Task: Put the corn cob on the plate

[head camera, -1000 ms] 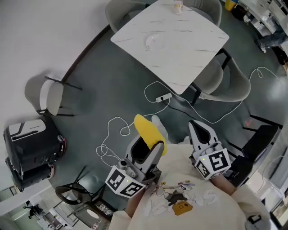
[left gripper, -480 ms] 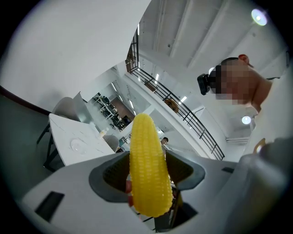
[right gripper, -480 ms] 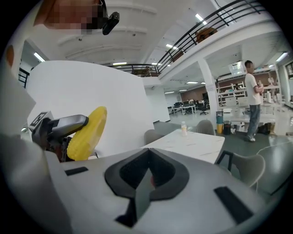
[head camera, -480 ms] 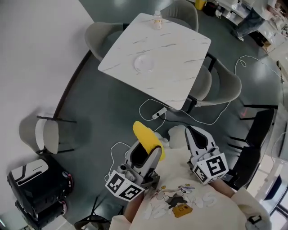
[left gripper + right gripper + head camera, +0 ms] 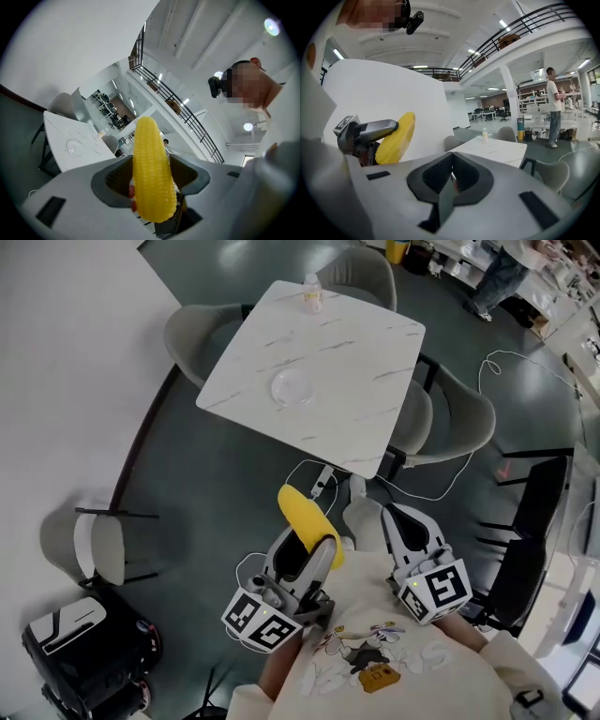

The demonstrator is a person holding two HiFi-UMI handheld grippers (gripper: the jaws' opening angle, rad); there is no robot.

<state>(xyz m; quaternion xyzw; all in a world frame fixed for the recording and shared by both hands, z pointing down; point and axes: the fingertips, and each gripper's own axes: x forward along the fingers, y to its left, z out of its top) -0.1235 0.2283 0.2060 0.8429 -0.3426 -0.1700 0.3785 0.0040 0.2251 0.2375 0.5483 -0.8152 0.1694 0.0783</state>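
Observation:
A yellow corn cob [image 5: 307,519] sticks out of my left gripper [image 5: 309,551], which is shut on it close to my chest. The left gripper view has the corn cob [image 5: 151,168] upright between the jaws. My right gripper [image 5: 405,525] is beside it, shut with nothing in it; from the right gripper view [image 5: 451,175] the corn cob [image 5: 396,137] shows at the left. A clear glass plate [image 5: 292,386] lies on the white marble table [image 5: 356,418], far ahead of both grippers. The same plate [image 5: 74,148] is small in the left gripper view.
A small bottle [image 5: 310,292] stands at the table's far corner. Grey chairs [image 5: 469,423] surround the table. White cables [image 5: 448,486] trail over the dark floor between me and the table. A chair [image 5: 89,545] and a black machine [image 5: 80,648] stand at left. A person [image 5: 495,277] is far back.
The view has shifted so the table and plate now lie more squarely ahead. Both grippers keep their pose, the left still shut on the corn cob.

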